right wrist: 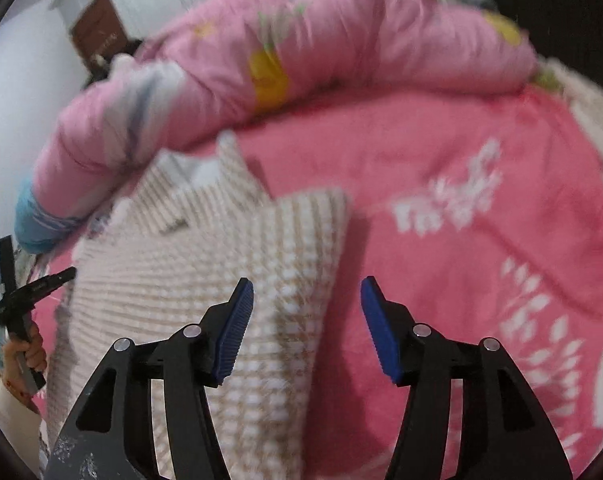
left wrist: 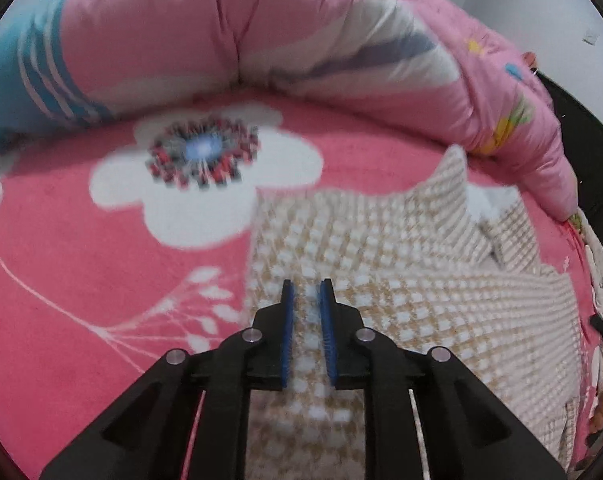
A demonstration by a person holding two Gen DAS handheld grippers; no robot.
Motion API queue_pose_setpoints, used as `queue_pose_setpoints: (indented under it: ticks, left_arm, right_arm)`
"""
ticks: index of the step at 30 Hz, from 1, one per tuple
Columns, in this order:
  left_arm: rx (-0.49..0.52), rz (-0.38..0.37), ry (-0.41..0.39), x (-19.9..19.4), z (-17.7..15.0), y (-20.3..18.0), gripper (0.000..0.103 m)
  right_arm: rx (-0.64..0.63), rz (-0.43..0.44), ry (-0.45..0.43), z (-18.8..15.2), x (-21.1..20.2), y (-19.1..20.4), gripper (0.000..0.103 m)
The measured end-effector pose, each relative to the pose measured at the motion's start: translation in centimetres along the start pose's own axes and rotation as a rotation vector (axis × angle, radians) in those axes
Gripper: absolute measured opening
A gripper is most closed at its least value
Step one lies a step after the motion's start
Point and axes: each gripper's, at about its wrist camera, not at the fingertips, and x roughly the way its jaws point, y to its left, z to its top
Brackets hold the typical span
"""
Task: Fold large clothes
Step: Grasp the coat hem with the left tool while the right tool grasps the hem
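Observation:
A beige and white checked garment (left wrist: 421,292) lies partly folded on a pink flowered blanket (left wrist: 101,264). My left gripper (left wrist: 307,288) is nearly closed on a fold of its left edge, with cloth between the blue pads. The garment also shows in the right wrist view (right wrist: 205,264), with its collar pointing up at the back. My right gripper (right wrist: 307,292) is open and empty above the garment's right edge. The left gripper (right wrist: 29,292) and the hand that holds it show at the far left of that view.
A rolled pink quilt (left wrist: 261,28) with a blue end lies along the back of the bed and shows in the right wrist view (right wrist: 301,52) too. A brown door (right wrist: 97,36) and white walls stand behind. The bed's edge is at the far right (left wrist: 597,280).

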Motion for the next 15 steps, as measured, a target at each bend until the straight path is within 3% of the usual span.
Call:
queue_pose_setpoints:
  ticks: [1,3,5,7,8,11,13,15]
  left_arm:
    - [0.021,-0.002,-0.034,-1.0,0.1,-0.2,0.014]
    - [0.058,-0.046,-0.061,-2.5,-0.2,-1.0,0.014]
    - [0.043,-0.111,-0.012,-2.0,-1.0,-1.3,0.014]
    - [0.028,-0.069,0.136,1.3,-2.7,-1.4,0.014]
    - [0.022,-0.069,0.166,2.1,-3.3,-1.3,0.014]
    - [-0.024,-0.064,0.118,0.2,-3.5,-0.6,0.018]
    - [-0.016,-0.063,0.088,-3.0,-3.5,-0.4,0.029]
    - [0.009,-0.057,0.038,-6.4,-4.3,-0.1,0.039]
  right_arm:
    - [-0.033,0.023,-0.005,0.0,-0.5,0.7,0.055]
    - [-0.090,0.084,0.031,-0.3,0.1,2.2,0.045]
    - [-0.097,0.086,0.126,-1.2,3.0,3.0,0.044]
    - [-0.053,0.039,0.291,-2.7,7.8,2.5,0.044]
    - [-0.022,0.036,0.308,-3.2,8.9,2.1,0.044]
    - [0.010,-0.012,0.293,-2.4,5.8,2.7,0.047]
    - [-0.015,0.015,0.258,-2.7,1.8,3.7,0.059]
    - [-0.072,-0.011,0.206,-4.2,-3.2,4.7,0.072]
